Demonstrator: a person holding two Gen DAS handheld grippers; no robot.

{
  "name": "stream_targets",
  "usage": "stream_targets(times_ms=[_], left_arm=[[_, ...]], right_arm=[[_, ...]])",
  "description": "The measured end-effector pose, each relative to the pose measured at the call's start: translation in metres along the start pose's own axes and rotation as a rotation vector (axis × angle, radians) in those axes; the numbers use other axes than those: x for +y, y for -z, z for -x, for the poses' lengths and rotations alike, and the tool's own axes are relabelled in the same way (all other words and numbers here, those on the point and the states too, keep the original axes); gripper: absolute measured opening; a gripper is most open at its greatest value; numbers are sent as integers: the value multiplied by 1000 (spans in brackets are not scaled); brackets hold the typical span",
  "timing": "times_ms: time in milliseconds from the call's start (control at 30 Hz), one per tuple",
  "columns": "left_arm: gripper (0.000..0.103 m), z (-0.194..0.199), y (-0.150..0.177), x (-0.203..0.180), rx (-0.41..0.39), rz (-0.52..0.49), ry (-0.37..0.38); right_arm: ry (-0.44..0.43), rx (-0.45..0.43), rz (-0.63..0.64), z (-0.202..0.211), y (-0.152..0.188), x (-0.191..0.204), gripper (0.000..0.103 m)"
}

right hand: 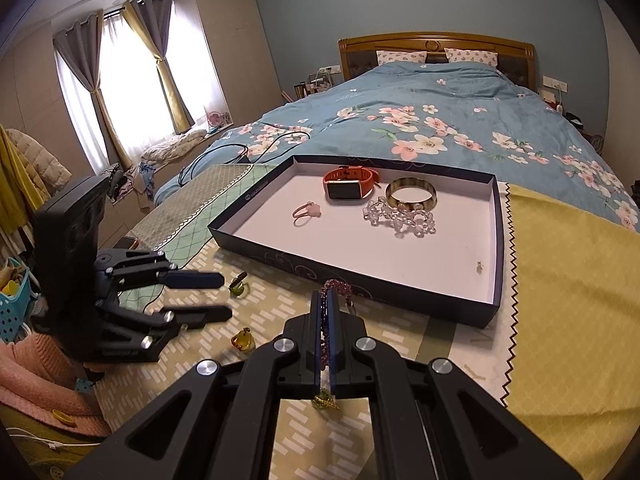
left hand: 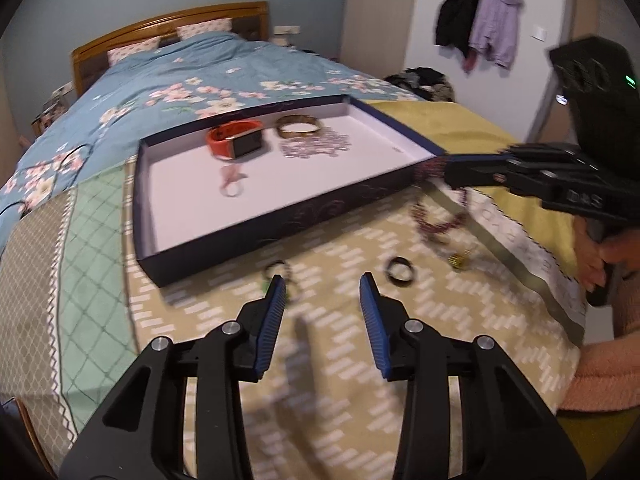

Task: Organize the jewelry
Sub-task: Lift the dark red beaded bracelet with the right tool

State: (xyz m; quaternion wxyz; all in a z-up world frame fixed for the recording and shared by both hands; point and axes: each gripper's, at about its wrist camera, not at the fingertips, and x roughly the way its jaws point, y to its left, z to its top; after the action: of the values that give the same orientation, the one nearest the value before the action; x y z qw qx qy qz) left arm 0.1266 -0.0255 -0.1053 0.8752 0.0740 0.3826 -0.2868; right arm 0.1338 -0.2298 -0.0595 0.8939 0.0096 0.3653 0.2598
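Beside the tray (right hand: 496, 240), right claw (right hand: 325, 300) level, clamping beaded bracelet (right hand: 338, 286); left claw (left hand: 322, 292) wide.

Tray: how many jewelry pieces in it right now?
4 in the tray: orange smartwatch at the back, gold bangle beside it, clear bead bracelet in front of the bangle, pink ring toward the left. A tiny speck near the right wall is unidentifiable.

Purple bead strand (right hand: 325, 344) mostly hidden between closed fingers (right hand: 318, 344); left-wrist tray contents motion-blurred.
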Motion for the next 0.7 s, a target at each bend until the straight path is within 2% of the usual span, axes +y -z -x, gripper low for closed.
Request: stream_targets(times_ms=[233, 700], left_arm=[[37, -5, 3, -18, 23, -49, 46], [37, -13, 0, -21, 33, -61, 47]], right_arm=[[0, 1, 0, 0, 1, -1, 1], [35, 34, 7, 0, 10, -10, 2]])
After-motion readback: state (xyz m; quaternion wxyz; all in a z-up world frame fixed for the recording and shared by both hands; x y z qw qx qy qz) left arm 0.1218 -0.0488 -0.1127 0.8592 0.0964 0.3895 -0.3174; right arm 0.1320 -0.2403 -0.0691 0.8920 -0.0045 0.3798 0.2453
